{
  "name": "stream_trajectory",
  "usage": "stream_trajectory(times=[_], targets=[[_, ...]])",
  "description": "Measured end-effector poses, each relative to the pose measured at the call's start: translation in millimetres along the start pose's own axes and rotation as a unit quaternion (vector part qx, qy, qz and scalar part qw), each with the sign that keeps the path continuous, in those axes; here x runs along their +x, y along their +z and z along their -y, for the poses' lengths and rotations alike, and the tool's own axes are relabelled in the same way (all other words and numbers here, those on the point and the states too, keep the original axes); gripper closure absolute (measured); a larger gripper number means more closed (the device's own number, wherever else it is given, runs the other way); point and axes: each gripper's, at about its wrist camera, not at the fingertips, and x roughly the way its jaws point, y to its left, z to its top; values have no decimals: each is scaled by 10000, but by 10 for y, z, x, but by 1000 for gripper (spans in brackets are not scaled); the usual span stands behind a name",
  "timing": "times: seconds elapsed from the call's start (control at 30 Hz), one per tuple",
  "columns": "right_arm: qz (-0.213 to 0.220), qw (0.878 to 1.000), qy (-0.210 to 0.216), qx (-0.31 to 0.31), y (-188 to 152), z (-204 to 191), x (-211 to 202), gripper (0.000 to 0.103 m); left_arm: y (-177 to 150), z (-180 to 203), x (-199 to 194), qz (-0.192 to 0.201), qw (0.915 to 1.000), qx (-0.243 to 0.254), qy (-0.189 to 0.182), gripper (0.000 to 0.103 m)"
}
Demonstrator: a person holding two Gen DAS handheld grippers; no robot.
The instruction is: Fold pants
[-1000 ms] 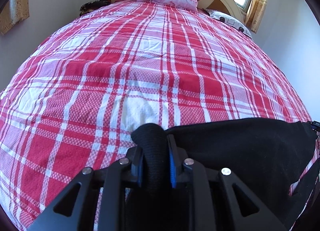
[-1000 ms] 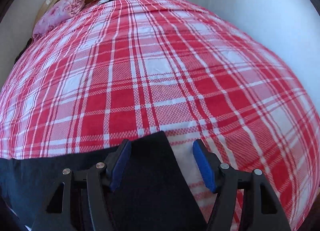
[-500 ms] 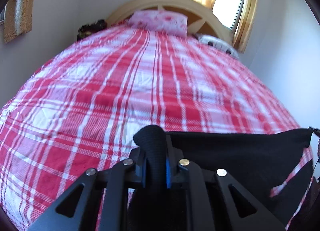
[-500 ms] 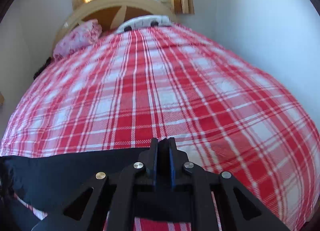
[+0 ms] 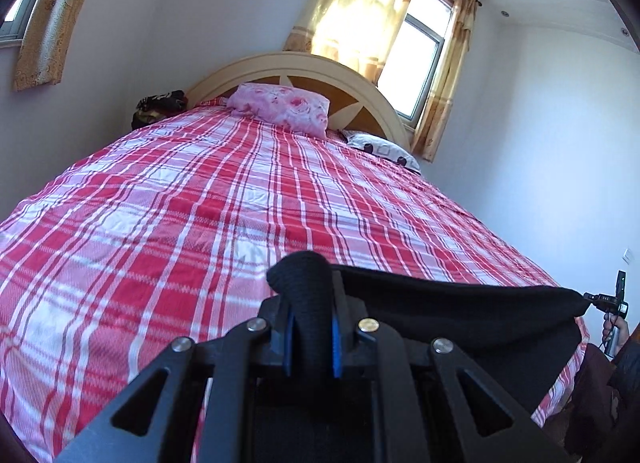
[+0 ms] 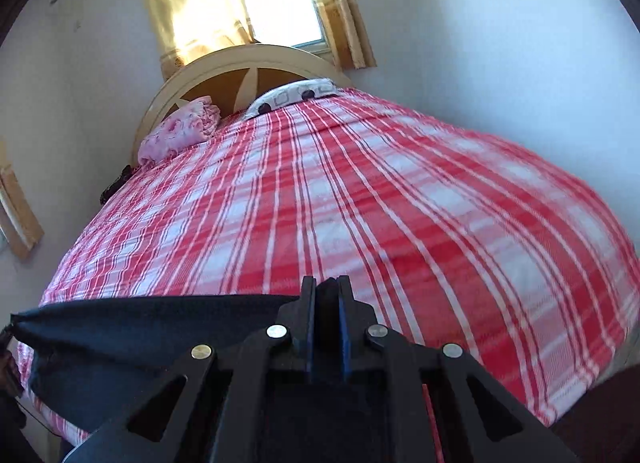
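Both grippers have lifted the pants off the bed since a second ago, and the right one, then wide apart, has closed on the cloth.

The left gripper (image 5: 310, 337) has its jaws pinched narrow on a bunched end of the black pants (image 5: 460, 311); the right gripper (image 6: 327, 337) has its jaws clamped on the other end. The pants (image 6: 132, 337) hang stretched between them above the near edge of the plaid bed (image 5: 224, 199), with pillows (image 5: 282, 107) at the headboard (image 6: 256, 63).
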Motion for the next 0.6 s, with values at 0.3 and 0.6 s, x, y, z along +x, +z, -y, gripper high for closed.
stream_trajectory(times=[0.3,0.6], targets=[[-363,9990,38,242,-512,210,-59,89,-483,-13,-210,-186,9997,96,122,76],[158,9937,-1105,-16,-542,70,-465,62,-740,-134,-398,-127,9996,-10,238,60]])
